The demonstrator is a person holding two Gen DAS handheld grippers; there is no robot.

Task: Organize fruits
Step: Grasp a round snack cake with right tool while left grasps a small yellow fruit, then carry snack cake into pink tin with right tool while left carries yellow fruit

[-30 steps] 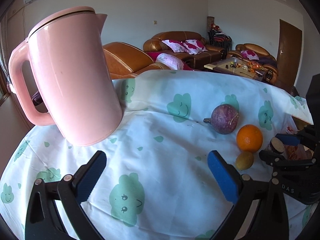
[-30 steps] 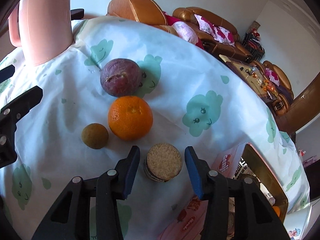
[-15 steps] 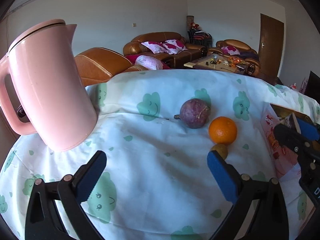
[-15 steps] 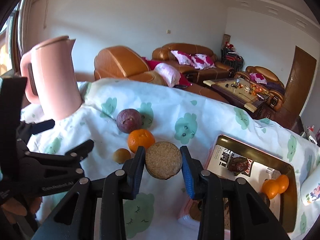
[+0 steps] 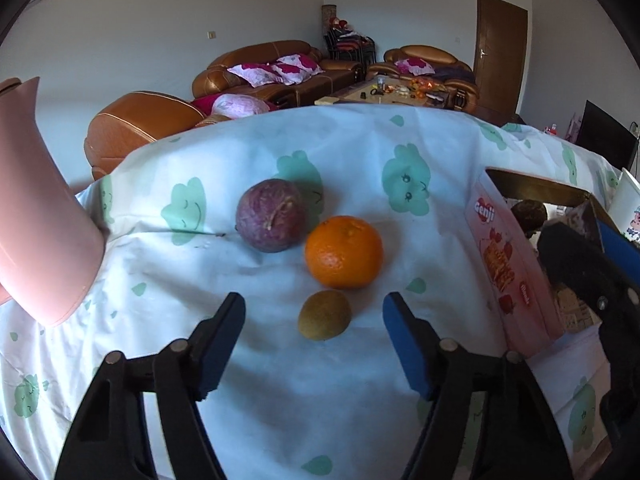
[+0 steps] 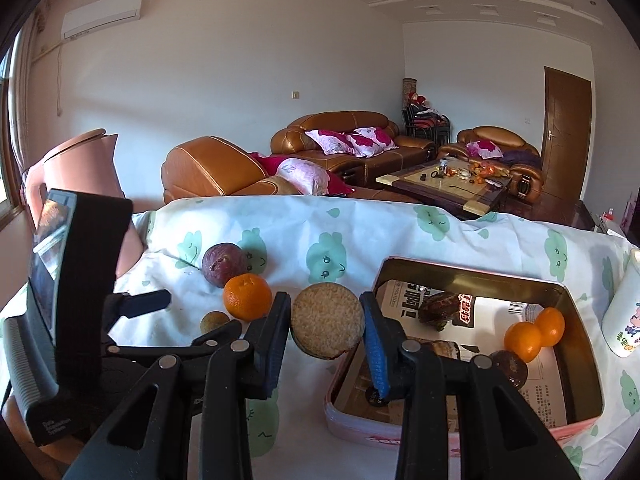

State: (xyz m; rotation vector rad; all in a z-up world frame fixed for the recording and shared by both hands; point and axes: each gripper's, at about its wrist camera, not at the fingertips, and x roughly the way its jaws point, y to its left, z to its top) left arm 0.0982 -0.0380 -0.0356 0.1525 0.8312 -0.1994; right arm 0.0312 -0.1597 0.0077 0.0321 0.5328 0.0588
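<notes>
— Now, where do we stand?
— Our right gripper (image 6: 326,330) clamps the round cake (image 6: 327,321) at lower centre; the tin (image 6: 472,276) lies right.
— And left?
— Left gripper (image 5: 314,334) closing, unladen, around the small brown fruit (image 5: 324,314).

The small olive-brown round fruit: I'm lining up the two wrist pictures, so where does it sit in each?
Left wrist: the small olive-brown round fruit lies low centre, between the closing left gripper pads, untouched.
Right wrist: the fruit lies left of centre, partly hidden behind a black finger.
Shared landmark: the round orange just beyond it.
</notes>
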